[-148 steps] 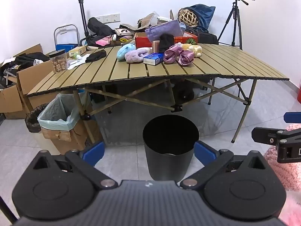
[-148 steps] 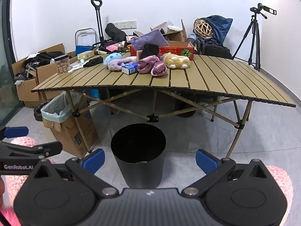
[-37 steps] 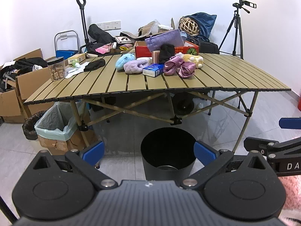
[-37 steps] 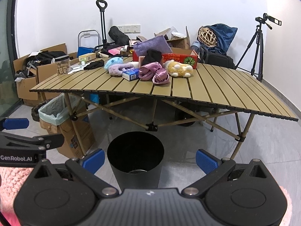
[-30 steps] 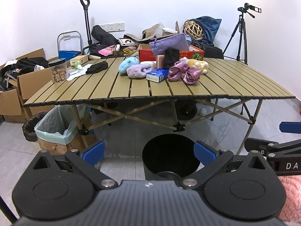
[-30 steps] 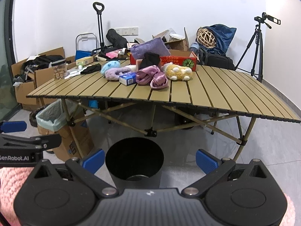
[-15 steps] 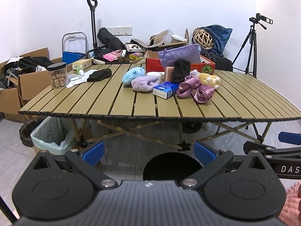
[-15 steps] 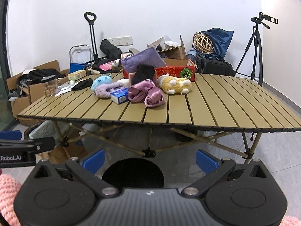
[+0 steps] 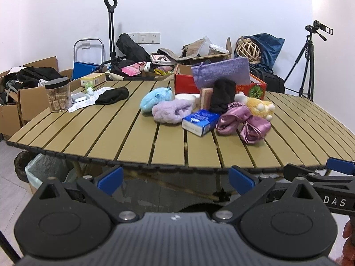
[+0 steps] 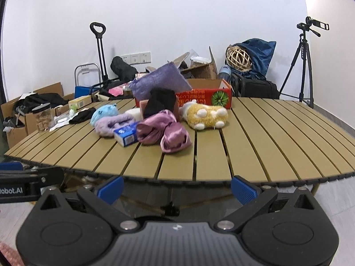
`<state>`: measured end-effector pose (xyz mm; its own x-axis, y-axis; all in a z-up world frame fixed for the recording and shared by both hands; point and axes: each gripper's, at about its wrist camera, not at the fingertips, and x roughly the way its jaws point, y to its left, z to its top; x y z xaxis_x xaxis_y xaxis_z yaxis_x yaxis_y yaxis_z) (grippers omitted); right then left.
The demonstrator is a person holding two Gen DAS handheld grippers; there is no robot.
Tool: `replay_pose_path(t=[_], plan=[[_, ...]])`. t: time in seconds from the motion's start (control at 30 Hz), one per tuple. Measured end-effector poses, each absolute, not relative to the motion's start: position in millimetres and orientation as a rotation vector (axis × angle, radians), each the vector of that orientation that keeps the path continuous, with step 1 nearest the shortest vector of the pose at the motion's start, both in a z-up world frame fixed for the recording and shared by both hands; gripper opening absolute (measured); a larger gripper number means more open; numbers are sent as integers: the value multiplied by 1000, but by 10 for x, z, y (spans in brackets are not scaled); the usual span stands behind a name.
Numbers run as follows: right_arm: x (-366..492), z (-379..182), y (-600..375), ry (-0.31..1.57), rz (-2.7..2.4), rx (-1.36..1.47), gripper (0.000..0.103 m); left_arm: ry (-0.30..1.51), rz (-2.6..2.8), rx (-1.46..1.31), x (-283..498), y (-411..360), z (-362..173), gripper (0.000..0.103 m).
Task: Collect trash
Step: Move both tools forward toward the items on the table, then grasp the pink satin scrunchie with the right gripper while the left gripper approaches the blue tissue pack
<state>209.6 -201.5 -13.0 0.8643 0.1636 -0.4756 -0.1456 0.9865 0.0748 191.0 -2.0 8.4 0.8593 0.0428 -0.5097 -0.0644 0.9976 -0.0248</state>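
A slatted tan folding table (image 9: pixel 137 137) (image 10: pixel 255 144) holds a pile of items: a blue box (image 9: pixel 200 122) (image 10: pixel 126 135), shiny purple cloth (image 9: pixel 244 123) (image 10: pixel 165 133), a lilac fuzzy item (image 9: pixel 170 112), a blue plush (image 9: pixel 155 97), a yellow plush (image 10: pixel 206 114), a black cloth (image 9: pixel 113 95) and white paper (image 9: pixel 85 102). My left gripper (image 9: pixel 175 178) is open and empty, just before the table's near edge. My right gripper (image 10: pixel 176 187) is open and empty, also at the near edge. The black bin's rim (image 9: pixel 199 208) barely shows under the table.
A jar of snacks (image 9: pixel 58 94) stands at the table's left. A red box (image 10: pixel 206 96) with purple fabric sits at the back. Cardboard boxes and a lined bin (image 9: pixel 46 170) are on the left floor. A tripod (image 10: pixel 304 66) stands at the right.
Both grippers have risen and moved toward the table. The tabletop now fills the views and the black bin has dropped almost out of sight. Both stay open.
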Motion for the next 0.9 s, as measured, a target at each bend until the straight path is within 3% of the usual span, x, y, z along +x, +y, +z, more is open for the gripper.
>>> replay_pose_path(t=[0.7,0.9], plan=[[3379,-265,-1836,453,188,-74,102,476,90,-48,2987,53,-17,103],[3635,-372,-1731,458,213,-97,94,472,86,-39,3179,97,-42,103]])
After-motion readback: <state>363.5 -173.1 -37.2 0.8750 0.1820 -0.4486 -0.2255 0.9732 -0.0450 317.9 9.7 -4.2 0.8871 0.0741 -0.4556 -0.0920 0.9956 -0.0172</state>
